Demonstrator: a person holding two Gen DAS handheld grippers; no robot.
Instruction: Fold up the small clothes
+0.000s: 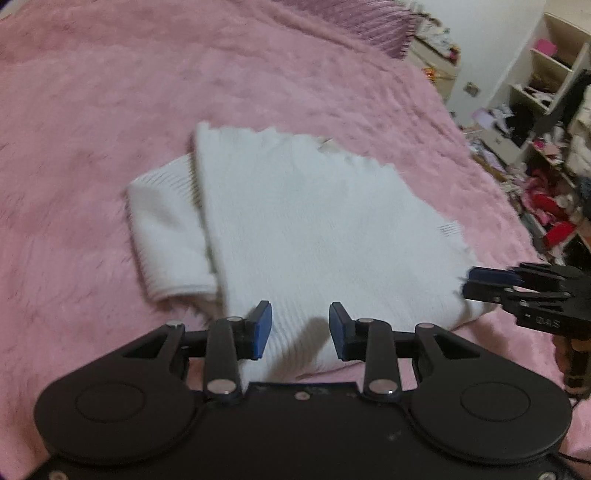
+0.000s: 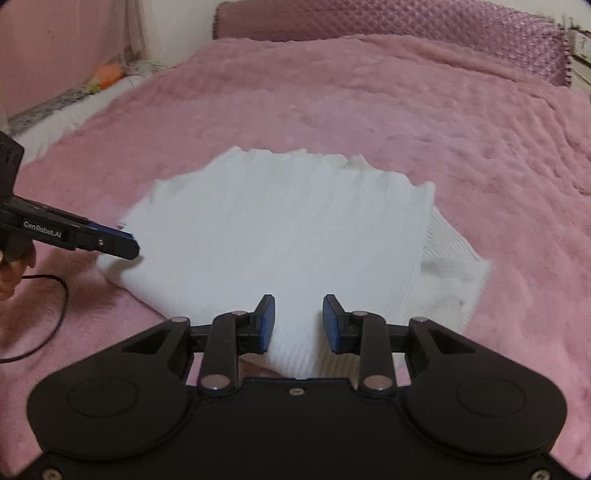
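A white ribbed knit garment (image 1: 303, 229) lies partly folded on a pink fuzzy bedspread (image 1: 110, 110), with a sleeve or folded part sticking out at its left in the left wrist view. It also shows in the right wrist view (image 2: 280, 229). My left gripper (image 1: 300, 328) is open, its blue pads either side of the garment's near edge. It shows from the side in the right wrist view (image 2: 129, 245). My right gripper (image 2: 298, 321) is open over the garment's near edge, with cloth between the pads. It shows at the right in the left wrist view (image 1: 471, 282).
The bedspread (image 2: 406, 92) covers the whole bed. A purple quilted pillow (image 2: 406, 22) lies at the head. White shelves (image 1: 546, 74) and scattered clothes (image 1: 546, 206) fill the floor at the right. A black cable (image 2: 55, 325) trails on the bed at left.
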